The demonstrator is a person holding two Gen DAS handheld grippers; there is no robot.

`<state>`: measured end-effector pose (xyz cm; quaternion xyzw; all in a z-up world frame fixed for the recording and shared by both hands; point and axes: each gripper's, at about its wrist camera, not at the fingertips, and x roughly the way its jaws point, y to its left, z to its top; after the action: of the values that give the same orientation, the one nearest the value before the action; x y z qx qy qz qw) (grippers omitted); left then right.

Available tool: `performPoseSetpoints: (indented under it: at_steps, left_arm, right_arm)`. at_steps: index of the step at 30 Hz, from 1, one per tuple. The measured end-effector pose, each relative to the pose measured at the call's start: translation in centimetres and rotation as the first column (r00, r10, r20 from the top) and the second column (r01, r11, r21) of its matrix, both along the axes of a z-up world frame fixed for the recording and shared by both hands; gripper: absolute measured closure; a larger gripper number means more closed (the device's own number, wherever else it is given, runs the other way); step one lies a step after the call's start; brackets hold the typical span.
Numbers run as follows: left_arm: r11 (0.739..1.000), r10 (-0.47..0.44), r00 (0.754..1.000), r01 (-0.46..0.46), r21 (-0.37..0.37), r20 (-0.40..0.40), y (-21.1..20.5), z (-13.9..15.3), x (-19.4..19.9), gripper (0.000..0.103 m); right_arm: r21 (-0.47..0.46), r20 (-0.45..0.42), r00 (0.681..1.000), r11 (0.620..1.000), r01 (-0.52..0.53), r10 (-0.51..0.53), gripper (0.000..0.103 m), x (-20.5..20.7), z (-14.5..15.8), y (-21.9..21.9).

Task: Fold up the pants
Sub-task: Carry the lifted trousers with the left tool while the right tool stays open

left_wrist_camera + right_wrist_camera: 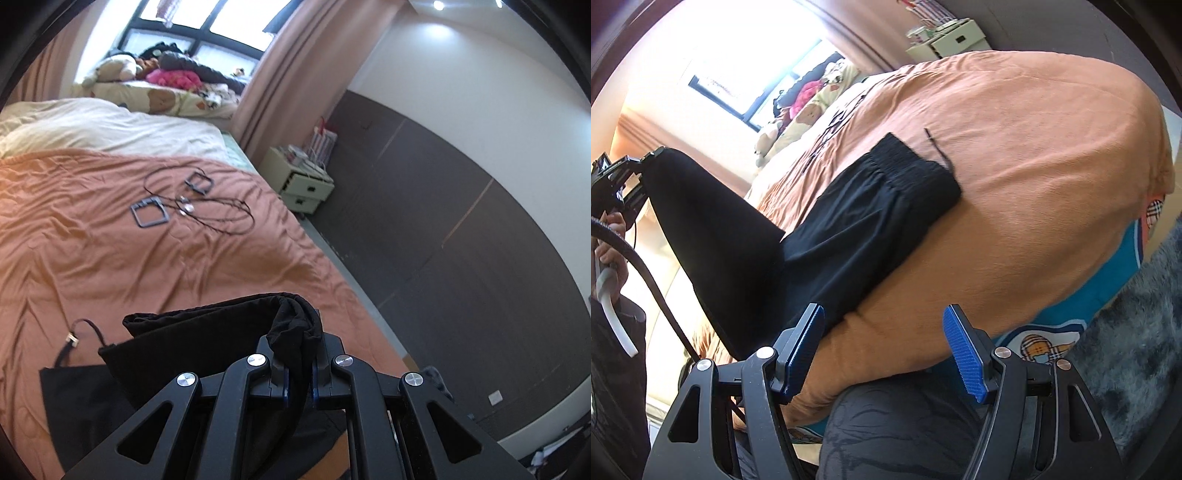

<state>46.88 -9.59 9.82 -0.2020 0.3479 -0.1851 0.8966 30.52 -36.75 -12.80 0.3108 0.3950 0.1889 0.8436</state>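
the left tool (300,363) is clamped on a bunched end of the black pants (207,343), its jaws pressed together with the cloth pinched between them. in the right wrist view that tool (646,157) sits at the far left, lifted off the bed, with a hand (609,240) on its grip and a dark cable trailing down. the pants (849,221) run from it in a taut sheet down to the orange bedspread (1034,184), where the rest lies flat, the elastic waistband (912,170) farthest right with a drawstring (938,147) poking out beside it.

the right tool (882,347) stands apart, blue pads (964,354) wide, holding nothing; the near edge of the pants is just beside its left finger.

farther up the bed lie two square frames (149,216) and a looped cord (221,210). a white drawer unit (303,181) stands beside the bed.
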Motion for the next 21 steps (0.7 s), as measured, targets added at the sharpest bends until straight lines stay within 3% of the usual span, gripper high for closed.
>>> performPoseSetpoints:
  at_steps: [9,11,13,15,16,21]
  left_arm:
    - [0.985,-0.172,0.977,0.171,-0.017,-0.125,-7.5,-4.7,-0.8,0.094]
    - [0.976,-0.216,0.96,0.217,-0.014,-0.179,-8.8,-5.9,-1.0,0.081]
    - [0.967,-0.253,0.947,0.251,-0.037,-0.2,-9.1,-6.5,-1.8,0.05]
    - [0.968,-0.251,0.95,0.248,-0.037,-0.186,-8.4,-6.3,-3.0,0.029]
    - [0.97,-0.243,0.954,0.241,-0.035,-0.173,-7.8,-6.2,-3.5,0.025]
    - [0.981,-0.192,0.969,0.19,-0.026,-0.156,-4.1,-6.3,-5.3,0.025]
  right_arm:
    - [0.007,-0.017,1.0,1.0,0.016,-0.015,0.037,-1.7,0.0,-0.4]
    - [0.008,-0.019,1.0,1.0,0.016,-0.016,0.037,-1.8,0.0,-0.4]
    - [0.006,-0.017,1.0,1.0,0.016,-0.016,0.037,-1.7,0.2,-0.2]
    - [0.003,-0.012,1.0,1.0,0.014,-0.014,0.037,-1.6,0.5,-0.4]
    - [0.0,-0.01,1.0,1.0,0.015,-0.015,0.037,-1.7,0.6,-0.3]
    - [-0.012,0.002,1.0,1.0,0.012,-0.012,0.037,-1.5,1.7,0.3]
